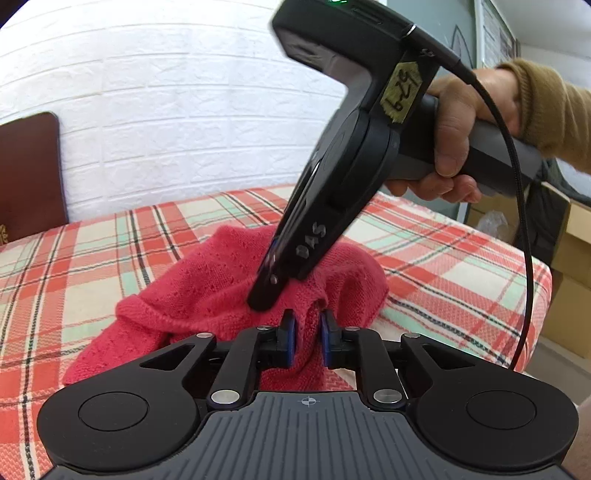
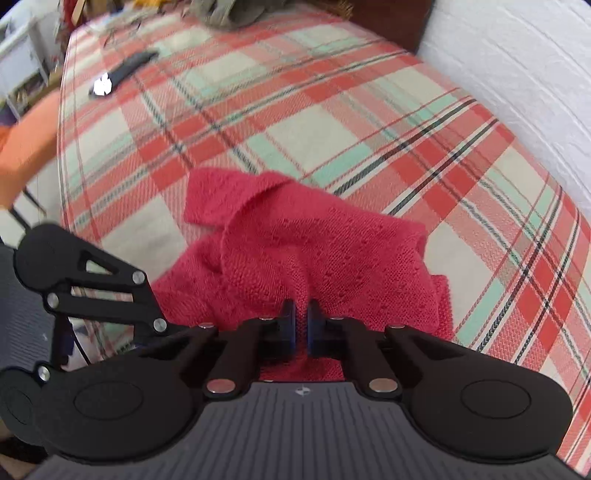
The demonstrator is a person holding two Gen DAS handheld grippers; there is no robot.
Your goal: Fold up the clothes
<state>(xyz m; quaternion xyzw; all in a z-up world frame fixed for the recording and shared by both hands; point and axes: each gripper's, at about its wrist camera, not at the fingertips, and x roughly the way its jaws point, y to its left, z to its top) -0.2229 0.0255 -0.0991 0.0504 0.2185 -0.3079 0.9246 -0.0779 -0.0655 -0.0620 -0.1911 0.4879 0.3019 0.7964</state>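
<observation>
A red knitted garment [image 1: 207, 280] lies bunched on the plaid-covered bed. My left gripper [image 1: 307, 325] is shut on a fold of its near edge, the knit pinched between the blue pads. The right gripper [image 1: 264, 295] comes down from the upper right in the left wrist view, held by a hand [image 1: 454, 147], its tip pressed into the garment just beyond my left fingers. In the right wrist view the right gripper [image 2: 301, 317] is shut on a ridge of the red garment [image 2: 295, 240], which rises toward the pads. Part of the left gripper [image 2: 92, 288] shows at the left.
The plaid bedcover [image 2: 332, 110] spreads widely beyond the garment. A white brick-pattern wall [image 1: 166, 110] borders the bed. A dark object [image 2: 125, 70] and a pile of greyish cloth [image 2: 236, 14] lie at the far end. Cardboard boxes [image 1: 569, 258] stand beside the bed.
</observation>
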